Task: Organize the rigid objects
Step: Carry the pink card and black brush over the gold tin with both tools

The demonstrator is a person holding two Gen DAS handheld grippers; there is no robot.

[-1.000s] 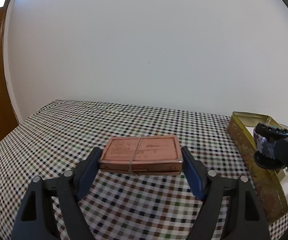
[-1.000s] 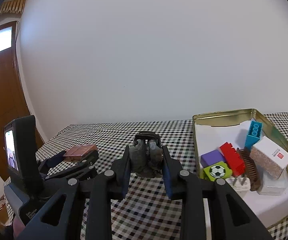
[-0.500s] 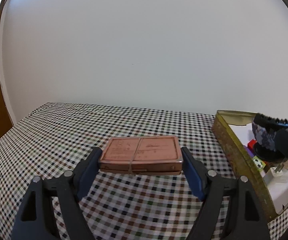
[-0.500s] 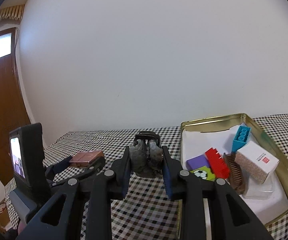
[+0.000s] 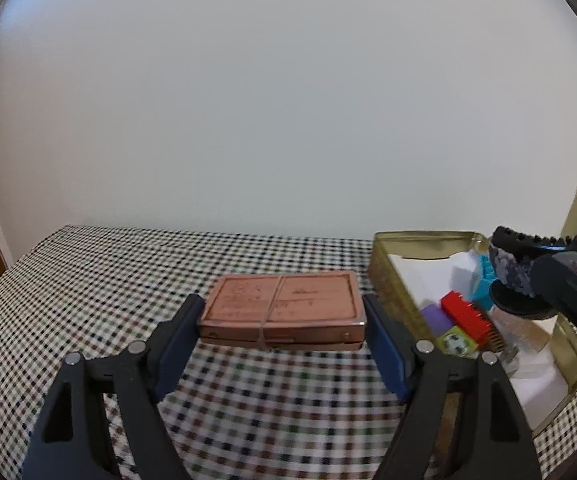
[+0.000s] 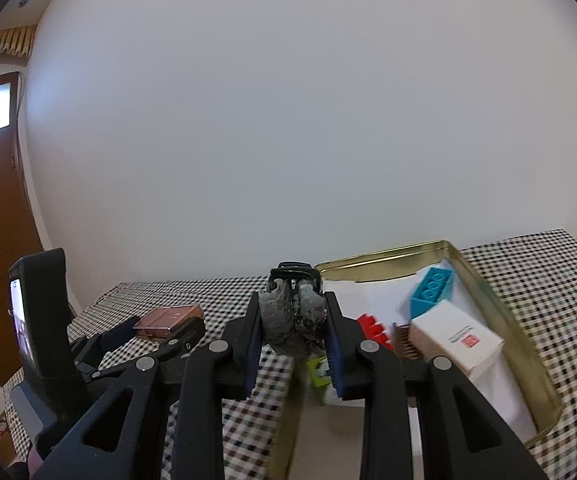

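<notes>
Left gripper (image 5: pixel 282 330): you are clamping a copper-coloured flat case (image 5: pixel 282 308) by its two short ends, holding it level in the air above the table (image 5: pixel 88 280) (checked cloth).
Right gripper (image 6: pixel 293 330): you are squeezing a dark mottled hair claw clip (image 6: pixel 292 312) between the blue pads, teeth pointing up.
Gold tin tray (image 6: pixel 484 280): it is sitting at the table's right end, near the far edge.
Tray contents: a blue brick (image 6: pixel 432 290), red brick (image 6: pixel 374 330), white box (image 6: pixel 456 338) and brown comb (image 6: pixel 404 340) are lying inside.
</notes>
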